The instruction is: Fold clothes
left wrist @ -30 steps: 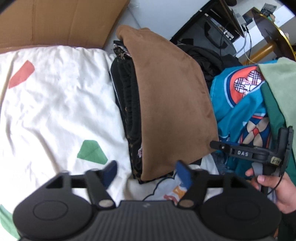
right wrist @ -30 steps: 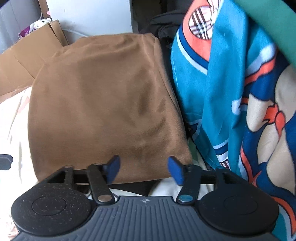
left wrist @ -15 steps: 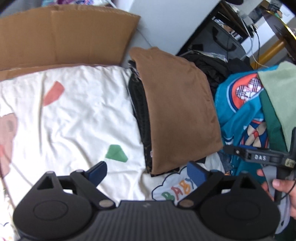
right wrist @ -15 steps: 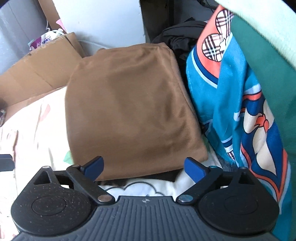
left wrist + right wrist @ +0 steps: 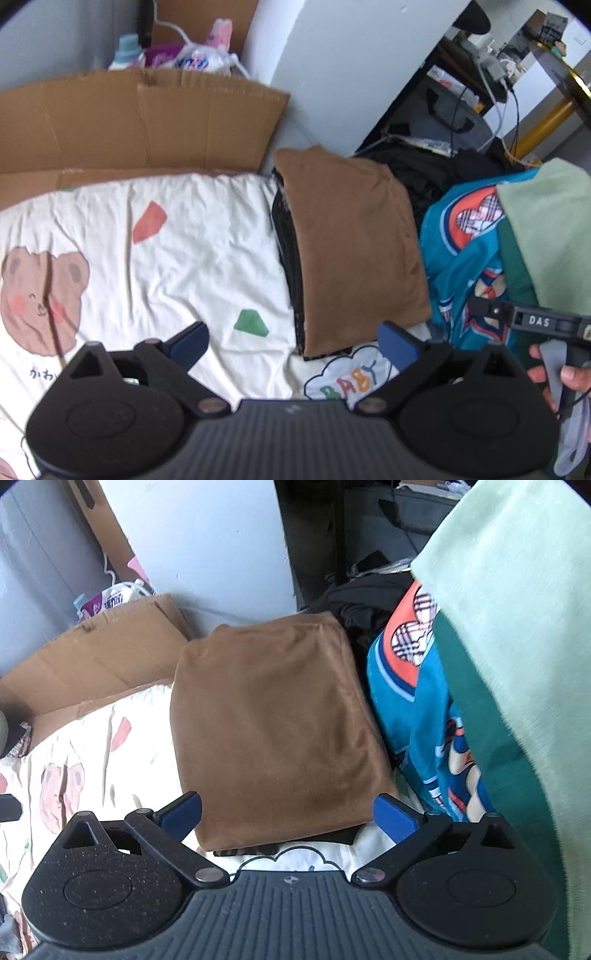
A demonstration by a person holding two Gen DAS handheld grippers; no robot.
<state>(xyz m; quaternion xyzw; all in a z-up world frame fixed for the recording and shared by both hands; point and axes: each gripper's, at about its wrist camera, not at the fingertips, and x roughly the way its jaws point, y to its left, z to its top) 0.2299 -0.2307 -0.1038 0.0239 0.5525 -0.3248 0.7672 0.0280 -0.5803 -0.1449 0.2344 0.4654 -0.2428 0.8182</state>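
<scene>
My left gripper has its 2 blue-padded jaws spread wide with nothing between them; they have just been opening. It hangs over the cream bedsheet printed with a brown bear and coloured shapes. My right gripper is likewise spread wide and holding nothing, its jaws also having just been opening, and it looks down on the near edge of the folded brown velvety garment.

That brown garment lies flat as the top layer of a stack, with folded black clothes showing under its left edge. The stack sits on the sheet's right side, a white cloud print reading "BABY" just in front of it.

Just beside the stack on the right is a heap of unfolded clothes: a teal shirt with an orange and plaid heart badge, and a pale green and dark green garment draped above it. A flattened brown cardboard sheet stands behind the bedsheet. In the left view, my right hand grips the other gripper's handle.
</scene>
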